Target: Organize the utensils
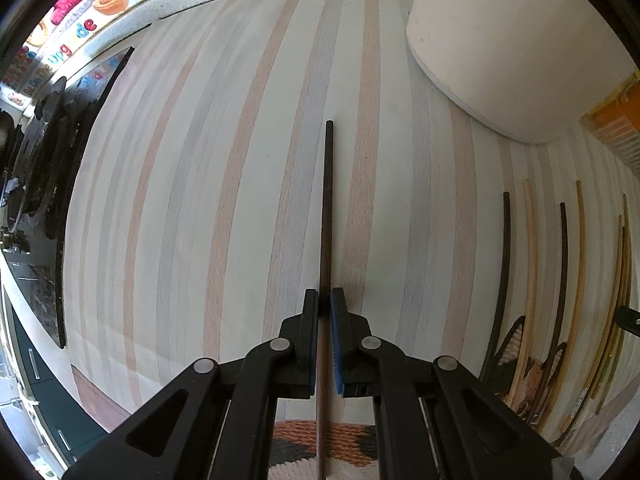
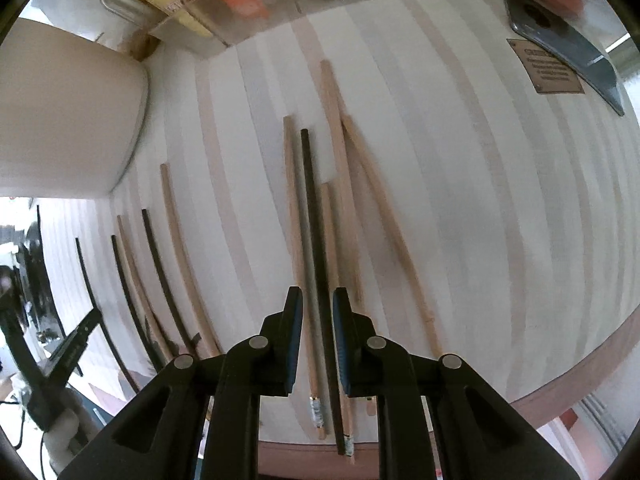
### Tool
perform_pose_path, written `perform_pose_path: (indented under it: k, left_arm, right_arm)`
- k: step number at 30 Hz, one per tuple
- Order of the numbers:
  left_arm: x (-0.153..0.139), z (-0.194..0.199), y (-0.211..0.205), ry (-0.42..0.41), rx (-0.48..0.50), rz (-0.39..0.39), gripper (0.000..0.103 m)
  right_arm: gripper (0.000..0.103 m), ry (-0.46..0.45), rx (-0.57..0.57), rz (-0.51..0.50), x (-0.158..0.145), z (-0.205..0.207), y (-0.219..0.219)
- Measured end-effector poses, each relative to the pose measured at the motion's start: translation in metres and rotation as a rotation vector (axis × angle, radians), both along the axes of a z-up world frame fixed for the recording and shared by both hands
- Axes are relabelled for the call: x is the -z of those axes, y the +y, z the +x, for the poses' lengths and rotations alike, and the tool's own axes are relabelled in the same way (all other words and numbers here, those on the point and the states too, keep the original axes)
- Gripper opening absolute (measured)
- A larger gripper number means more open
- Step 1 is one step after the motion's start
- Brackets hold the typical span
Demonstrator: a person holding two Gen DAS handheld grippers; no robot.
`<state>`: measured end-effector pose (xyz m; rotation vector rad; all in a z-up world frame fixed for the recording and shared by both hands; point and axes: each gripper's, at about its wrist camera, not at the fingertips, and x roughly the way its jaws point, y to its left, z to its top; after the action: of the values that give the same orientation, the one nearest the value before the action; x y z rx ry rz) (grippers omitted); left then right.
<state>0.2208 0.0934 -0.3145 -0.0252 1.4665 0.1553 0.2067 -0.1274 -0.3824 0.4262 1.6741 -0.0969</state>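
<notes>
In the left wrist view my left gripper (image 1: 325,300) is nearly closed around a dark chopstick (image 1: 327,200) that lies on the striped mat (image 1: 200,200) and points away from me. Several dark and light chopsticks (image 1: 532,272) lie in a row at the right. In the right wrist view my right gripper (image 2: 318,300) is open, its jaws on either side of a dark chopstick (image 2: 314,216) lying among several light wooden chopsticks (image 2: 340,152). More chopsticks (image 2: 172,232) lie in a row to the left.
A large white round container (image 1: 500,40) stands at the far right of the left view and shows at the left in the right view (image 2: 68,108). A black stovetop (image 1: 44,184) lies left of the mat. A dark blade-like object (image 2: 568,48) lies far right.
</notes>
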Motion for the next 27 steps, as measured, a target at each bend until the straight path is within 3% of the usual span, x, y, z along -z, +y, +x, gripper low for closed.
perform_pose_path:
  k: [2, 9, 12, 13, 14, 22, 27]
  left_arm:
    - [0.002, 0.0, -0.001, 0.001, -0.002, 0.0, 0.004]
    - [0.003, 0.0, -0.001, 0.004, 0.0, -0.005, 0.004]
    - [0.002, 0.0, 0.005, 0.005, -0.008, -0.023, 0.004]
    - [0.002, 0.0, 0.005, 0.006, -0.01, -0.025, 0.004]
    - [0.001, 0.0, 0.007, 0.006, -0.007, -0.024, 0.004]
    - [0.001, -0.001, 0.007, 0.007, -0.002, -0.013, 0.004]
    - [0.002, -0.001, 0.005, 0.009, 0.0, -0.012, 0.004]
  right_arm:
    - [0.015, 0.016, -0.031, -0.031, 0.002, 0.003, -0.017]
    - [0.013, -0.007, -0.237, -0.196, 0.0, 0.025, 0.029]
    - [0.01, -0.026, -0.248, -0.123, -0.003, 0.026, 0.043]
    - [0.001, -0.039, -0.234, -0.107, -0.008, 0.027, 0.041]
    - [0.001, -0.044, -0.227, -0.099, -0.01, 0.028, 0.038]
    - [0.002, -0.021, -0.136, -0.019, -0.024, 0.036, -0.008]
    - [0.01, -0.027, -0.177, -0.014, -0.035, 0.041, -0.01]
